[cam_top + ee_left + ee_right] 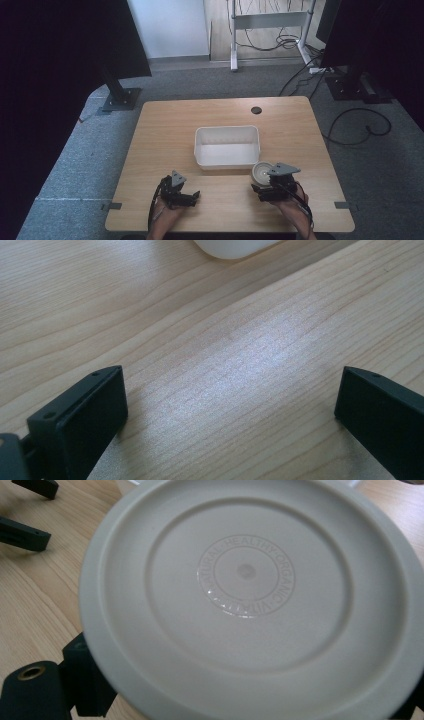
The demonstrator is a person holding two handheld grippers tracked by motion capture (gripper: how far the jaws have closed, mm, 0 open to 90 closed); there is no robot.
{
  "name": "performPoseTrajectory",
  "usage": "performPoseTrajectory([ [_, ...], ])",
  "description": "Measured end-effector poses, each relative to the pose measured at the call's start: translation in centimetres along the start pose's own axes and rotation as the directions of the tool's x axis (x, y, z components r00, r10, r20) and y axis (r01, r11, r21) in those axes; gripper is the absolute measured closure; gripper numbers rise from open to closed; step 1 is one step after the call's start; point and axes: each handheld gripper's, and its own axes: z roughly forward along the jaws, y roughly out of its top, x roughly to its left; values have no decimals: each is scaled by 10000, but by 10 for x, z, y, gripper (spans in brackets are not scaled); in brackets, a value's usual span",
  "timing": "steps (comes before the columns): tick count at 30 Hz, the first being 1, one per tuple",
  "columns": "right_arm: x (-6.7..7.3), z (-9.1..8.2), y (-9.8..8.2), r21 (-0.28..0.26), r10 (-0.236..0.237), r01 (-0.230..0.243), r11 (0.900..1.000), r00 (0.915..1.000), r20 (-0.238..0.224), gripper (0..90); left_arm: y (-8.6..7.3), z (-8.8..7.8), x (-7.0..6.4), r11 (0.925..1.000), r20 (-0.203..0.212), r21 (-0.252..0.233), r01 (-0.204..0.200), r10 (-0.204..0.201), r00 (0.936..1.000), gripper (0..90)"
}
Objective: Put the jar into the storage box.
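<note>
You're seeing a cream round plastic lid (245, 580) with ring lettering, a white rectangular plastic tub (227, 146), and a light wood-grain table (160, 135).

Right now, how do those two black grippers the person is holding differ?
The left gripper is open, with bare table between its jaws; the right gripper is shut on a round cream plate. The left gripper sits away from the white bin; the right gripper is just beside it. Both are black and hand-held.

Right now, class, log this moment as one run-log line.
right hand-held gripper: shut on round cream plate | left hand-held gripper: open, over bare table | white tub: beyond plate
</note>
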Motion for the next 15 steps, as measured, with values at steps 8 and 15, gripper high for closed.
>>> performPoseTrajectory([
  [8, 10, 8, 12, -70, -233, 231, 9997, 9994, -269, 98, 0, 0, 0, 10000, 2, -3, 3, -3, 10000, 1],
  [15, 16, 15, 20, -89, -342, 339, 9994, 9983, -469, 98, 0, 0, 0, 10000, 3, -3, 2, -2, 10000, 1],
])
